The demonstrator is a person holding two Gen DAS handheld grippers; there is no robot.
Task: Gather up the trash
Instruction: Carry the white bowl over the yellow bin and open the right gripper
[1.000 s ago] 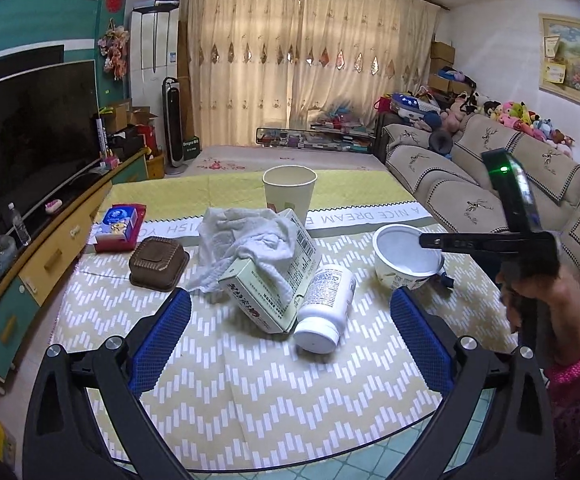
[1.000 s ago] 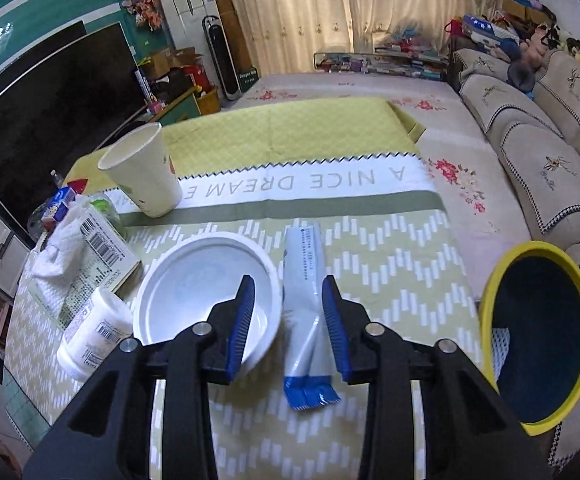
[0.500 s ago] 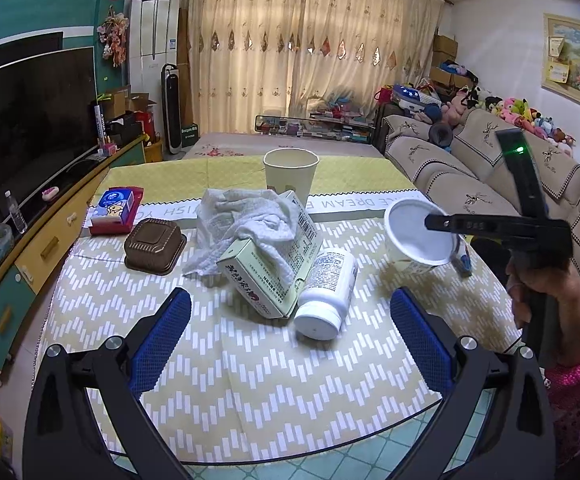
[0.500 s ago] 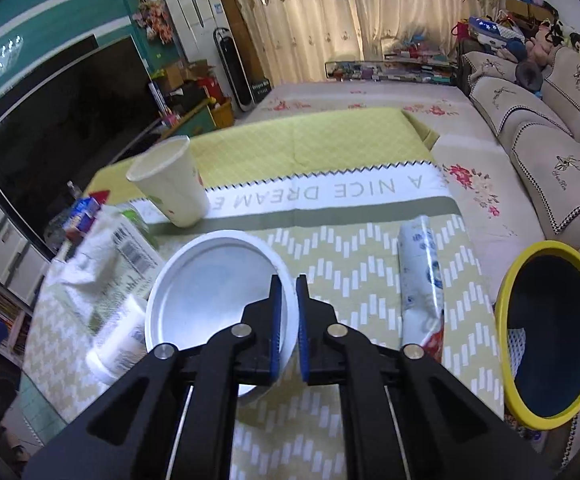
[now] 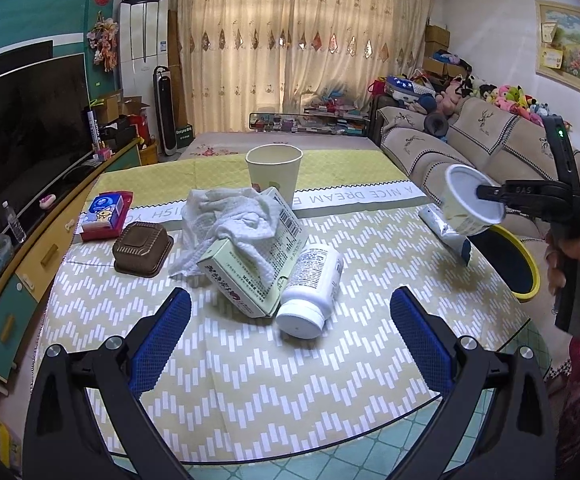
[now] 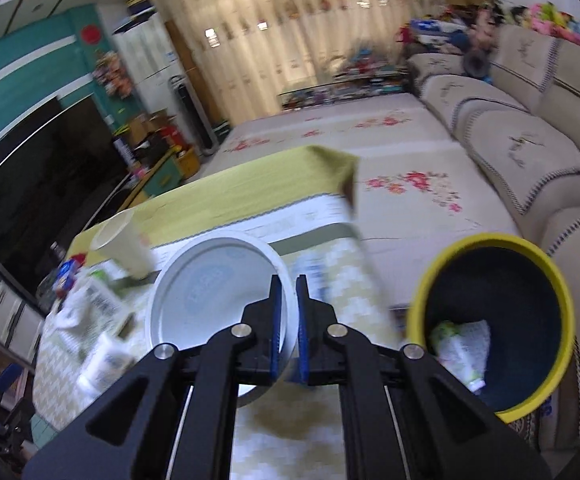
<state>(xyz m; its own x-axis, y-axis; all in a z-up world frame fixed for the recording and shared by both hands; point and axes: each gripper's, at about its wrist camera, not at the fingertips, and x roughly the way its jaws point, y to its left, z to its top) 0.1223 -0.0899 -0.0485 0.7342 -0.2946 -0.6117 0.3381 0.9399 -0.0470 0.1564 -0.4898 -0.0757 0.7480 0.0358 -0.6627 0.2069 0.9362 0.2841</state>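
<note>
Bowl: white bowl (image 6: 218, 300) is off the counter (image 5: 329, 392), tilted, rim pinched in your right claw (image 6: 288, 320); also seen from left cam (image 5: 471, 204).
Right claw: clamped on bowl rim, one pad inside, one outside.
Bin: yellow-rimmed bin (image 6: 489, 320) just right of bowl, below counter edge; some trash already in it.
Left claw: your left claw (image 5: 290, 340) is wide apart, holding nothing, above near counter edge.
Still on counter: bottle (image 5: 309, 284) on its side, box (image 5: 250, 276) w/ crumpled tissue (image 5: 230, 220) on it, paper cup (image 5: 274, 172), tube (image 5: 441, 228).
</note>
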